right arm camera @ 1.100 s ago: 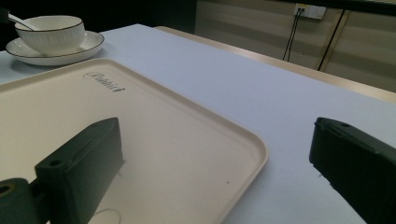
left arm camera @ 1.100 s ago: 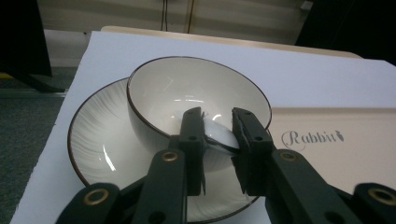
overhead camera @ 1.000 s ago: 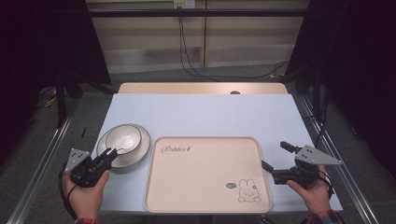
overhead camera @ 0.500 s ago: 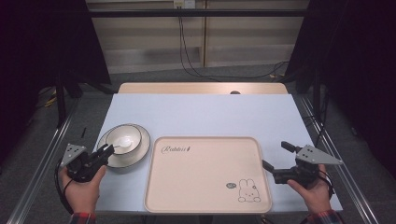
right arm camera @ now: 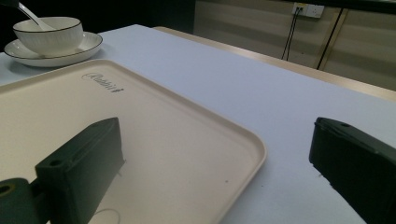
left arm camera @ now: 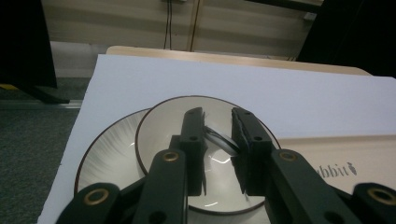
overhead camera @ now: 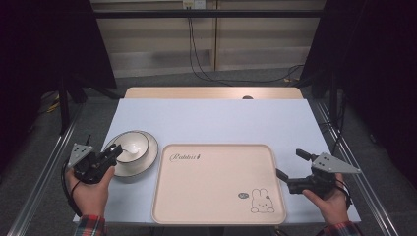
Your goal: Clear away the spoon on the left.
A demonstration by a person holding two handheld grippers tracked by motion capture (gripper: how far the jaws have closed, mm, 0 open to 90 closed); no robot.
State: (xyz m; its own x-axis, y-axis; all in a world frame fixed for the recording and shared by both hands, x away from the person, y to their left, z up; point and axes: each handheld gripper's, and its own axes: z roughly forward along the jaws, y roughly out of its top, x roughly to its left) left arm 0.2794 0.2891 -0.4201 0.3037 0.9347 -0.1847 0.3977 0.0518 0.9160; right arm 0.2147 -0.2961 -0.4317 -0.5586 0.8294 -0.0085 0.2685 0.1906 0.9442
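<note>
The left gripper (overhead camera: 114,153) hovers at the near rim of the white ceramic bowl with a dark rim line (overhead camera: 132,147), which stands on a matching white saucer (overhead camera: 147,162) at the left of the pale blue worktop (overhead camera: 216,120), just beside the cream plastic tray printed with a rabbit (overhead camera: 216,184). In the left gripper view its jaws stand slightly apart, straddling the handle of the white spoon (left arm camera: 219,139) that leans inside the bowl (left arm camera: 163,121); they are not yet clamped on it. The step in hand appears to be taking hold of the spoon handle. To do this well, the handle should be centred between the jaws before closing, the jaw tips kept clear of the bowl wall so the bowl does not shift on the saucer (left arm camera: 105,144), and the grip made firm, since a glazed handle is likely to slip. The right gripper (overhead camera: 291,166) waits at the tray's right edge, its jaws wide apart and holding nothing, above the tray (right arm camera: 177,140) corner.
</note>
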